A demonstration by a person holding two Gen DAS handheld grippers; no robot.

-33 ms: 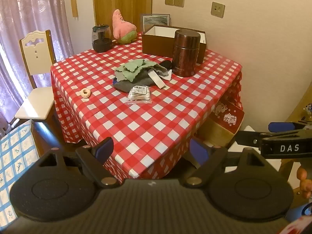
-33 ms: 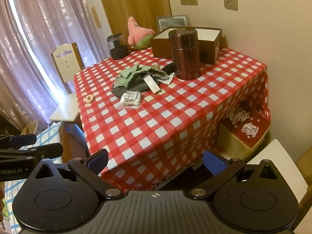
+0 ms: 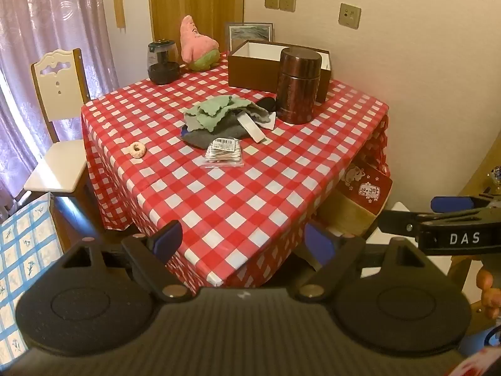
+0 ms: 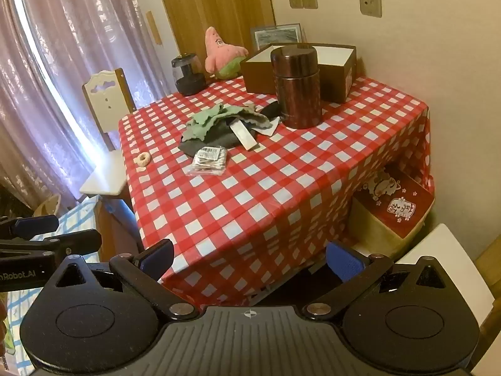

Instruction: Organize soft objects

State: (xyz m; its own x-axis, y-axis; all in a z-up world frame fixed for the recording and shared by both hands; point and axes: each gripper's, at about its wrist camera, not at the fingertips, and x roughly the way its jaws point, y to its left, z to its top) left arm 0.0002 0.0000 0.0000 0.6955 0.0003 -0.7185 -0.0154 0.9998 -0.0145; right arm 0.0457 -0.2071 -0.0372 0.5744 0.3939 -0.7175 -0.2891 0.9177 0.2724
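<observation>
Here both grippers, left gripper (image 3: pixel 241 241) and right gripper (image 4: pixel 250 258), are hovering with jaws spread, empty, short of the tabletop (image 3: pixel 238 194); a cloth pile (image 3: pixel 219 116), perhaps 2 cloths, is lying mid-table.

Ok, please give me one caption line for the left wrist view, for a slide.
Open left gripper facing a checkered table with cloths, plush, box and canister.

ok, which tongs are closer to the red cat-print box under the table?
Right. The right tongs hang open off the table's near corner, with the red cat-print box just ahead to their right; the left tongs, also open, sit further left, away from it.
</observation>
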